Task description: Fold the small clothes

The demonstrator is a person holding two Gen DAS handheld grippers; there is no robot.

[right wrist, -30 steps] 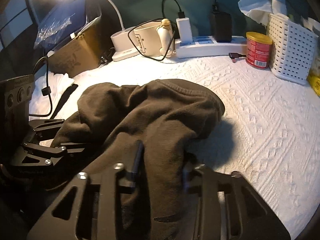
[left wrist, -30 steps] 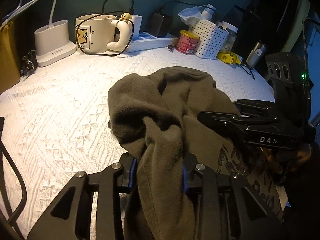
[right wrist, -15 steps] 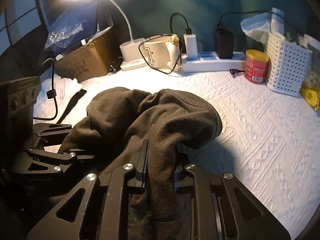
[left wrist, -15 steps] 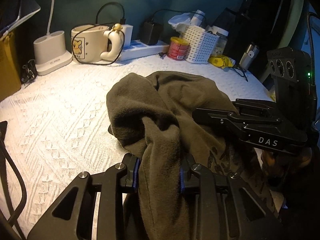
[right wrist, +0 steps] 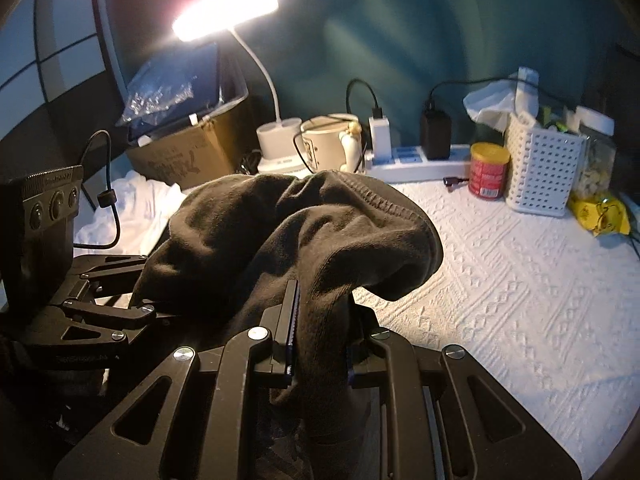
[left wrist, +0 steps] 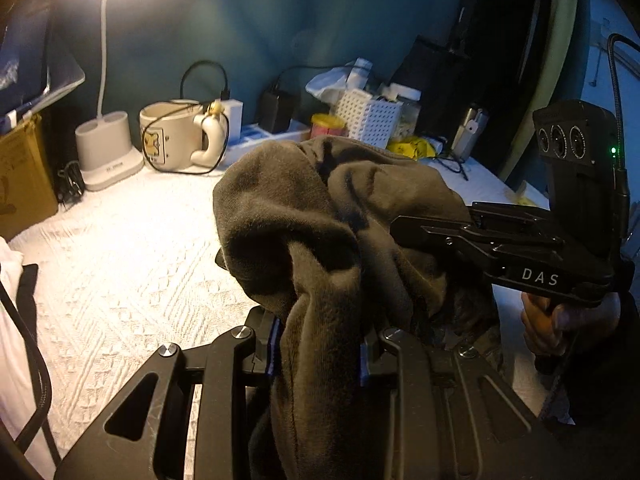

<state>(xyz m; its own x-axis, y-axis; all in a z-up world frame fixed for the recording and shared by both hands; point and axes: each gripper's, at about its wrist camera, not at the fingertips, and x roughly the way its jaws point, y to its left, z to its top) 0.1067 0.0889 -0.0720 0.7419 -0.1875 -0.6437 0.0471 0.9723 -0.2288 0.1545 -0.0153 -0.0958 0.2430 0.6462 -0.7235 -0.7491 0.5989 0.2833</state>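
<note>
A dark olive fleece garment (left wrist: 320,216) hangs bunched between both grippers above the white textured tablecloth (left wrist: 140,264). My left gripper (left wrist: 318,344) is shut on a thick fold of it, the cloth squeezed between the blue-edged pads. In the right wrist view the same garment (right wrist: 280,232) drapes forward over my right gripper (right wrist: 320,320), whose pads also pinch a fold. The right gripper's black body shows at the right of the left wrist view with its fingertips buried in the cloth. A printed part of the garment hangs below, mostly hidden.
Along the back wall stand a lamp base (left wrist: 108,148), a cream mug (left wrist: 176,140), a power strip (right wrist: 420,164), a red can (right wrist: 489,170) and a white perforated basket (right wrist: 540,172). A cardboard box (right wrist: 184,156) and white fabric (right wrist: 132,208) lie at the left.
Both grippers have risen with the garment, lifting the bunched cloth higher off the table. The right jaws have drawn tighter on their fold. The lit lamp head has come into view.
</note>
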